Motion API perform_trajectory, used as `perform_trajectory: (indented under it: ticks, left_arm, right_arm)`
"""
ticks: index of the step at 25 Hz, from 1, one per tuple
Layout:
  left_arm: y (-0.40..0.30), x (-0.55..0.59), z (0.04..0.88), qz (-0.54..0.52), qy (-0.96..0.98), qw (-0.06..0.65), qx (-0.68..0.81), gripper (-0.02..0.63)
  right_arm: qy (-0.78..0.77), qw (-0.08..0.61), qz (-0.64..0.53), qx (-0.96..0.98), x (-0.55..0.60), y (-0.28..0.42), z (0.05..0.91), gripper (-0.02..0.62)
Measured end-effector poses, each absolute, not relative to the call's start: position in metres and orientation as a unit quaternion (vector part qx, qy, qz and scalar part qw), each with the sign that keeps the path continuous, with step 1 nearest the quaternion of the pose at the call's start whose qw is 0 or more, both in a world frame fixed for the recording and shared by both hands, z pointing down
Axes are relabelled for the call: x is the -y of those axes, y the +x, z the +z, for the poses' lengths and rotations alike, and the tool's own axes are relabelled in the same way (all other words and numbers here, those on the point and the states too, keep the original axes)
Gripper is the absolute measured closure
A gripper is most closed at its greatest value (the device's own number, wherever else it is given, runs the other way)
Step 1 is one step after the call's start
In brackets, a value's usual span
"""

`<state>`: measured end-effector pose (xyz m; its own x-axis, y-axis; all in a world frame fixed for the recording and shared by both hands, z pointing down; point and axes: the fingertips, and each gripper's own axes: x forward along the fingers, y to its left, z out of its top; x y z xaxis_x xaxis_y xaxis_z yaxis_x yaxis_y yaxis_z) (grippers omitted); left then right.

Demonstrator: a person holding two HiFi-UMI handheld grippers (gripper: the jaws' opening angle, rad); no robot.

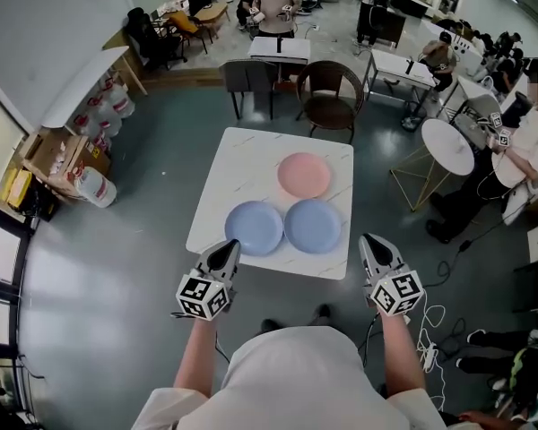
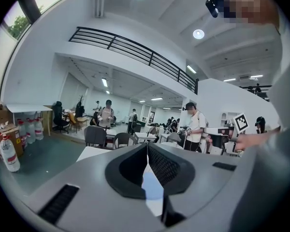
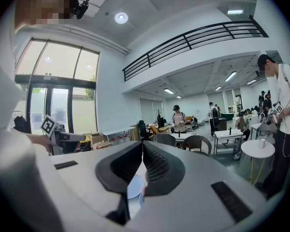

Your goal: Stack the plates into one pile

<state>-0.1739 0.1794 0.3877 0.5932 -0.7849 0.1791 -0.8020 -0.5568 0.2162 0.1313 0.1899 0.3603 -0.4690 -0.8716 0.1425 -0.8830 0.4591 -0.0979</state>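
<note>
Three plates lie flat on the white table (image 1: 242, 164) in the head view: a pink plate (image 1: 304, 175) at the back, a blue plate (image 1: 254, 227) front left and a second blue plate (image 1: 313, 226) front right, the two blue rims nearly touching. My left gripper (image 1: 226, 252) hovers at the table's near edge, just short of the left blue plate, shut and empty. My right gripper (image 1: 371, 246) floats off the table's front right corner, also shut with nothing in it. Through each gripper view's closed jaws a sliver of blue plate (image 2: 151, 187) (image 3: 129, 187) shows.
Two chairs (image 1: 330, 97) stand at the table's far side. A round white side table (image 1: 447, 146) and a person (image 1: 520, 150) holding grippers are to the right. Water bottles (image 1: 94, 186) and boxes line the left wall. Cables (image 1: 430, 330) lie on the floor at right.
</note>
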Motion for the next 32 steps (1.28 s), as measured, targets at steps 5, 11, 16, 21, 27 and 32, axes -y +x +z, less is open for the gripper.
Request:
perform_trajectory:
  ticks: [5, 11, 16, 21, 27, 32]
  left_arm:
    - [-0.191, -0.185, 0.393, 0.03, 0.881, 0.142, 0.449, 0.586]
    - [-0.205, -0.189, 0.402, 0.033, 0.881, 0.15, 0.448, 0.586]
    - [-0.209, -0.187, 0.404, 0.032, 0.88, 0.155, 0.449, 0.586]
    - [-0.209, -0.183, 0.407, 0.036, 0.877, 0.156, 0.453, 0.586]
    - [-0.202, -0.167, 0.413, 0.043, 0.872, 0.159, 0.461, 0.586]
    - [-0.19, -0.142, 0.412, 0.049, 0.869, 0.157, 0.466, 0.586]
  right_arm:
    - [0.522, 0.042, 0.084, 0.848, -0.201, 0.114, 0.366, 0.569]
    - [0.525, 0.052, 0.092, 0.844, -0.21, 0.104, 0.373, 0.569]
    - [0.555, 0.047, 0.109, 0.823, -0.203, 0.114, 0.375, 0.569]
    - [0.546, 0.055, 0.102, 0.83, -0.195, 0.11, 0.377, 0.569]
    - [0.53, 0.066, 0.114, 0.838, -0.169, 0.113, 0.393, 0.569]
    - [0.513, 0.072, 0.116, 0.848, -0.134, 0.115, 0.397, 0.569]
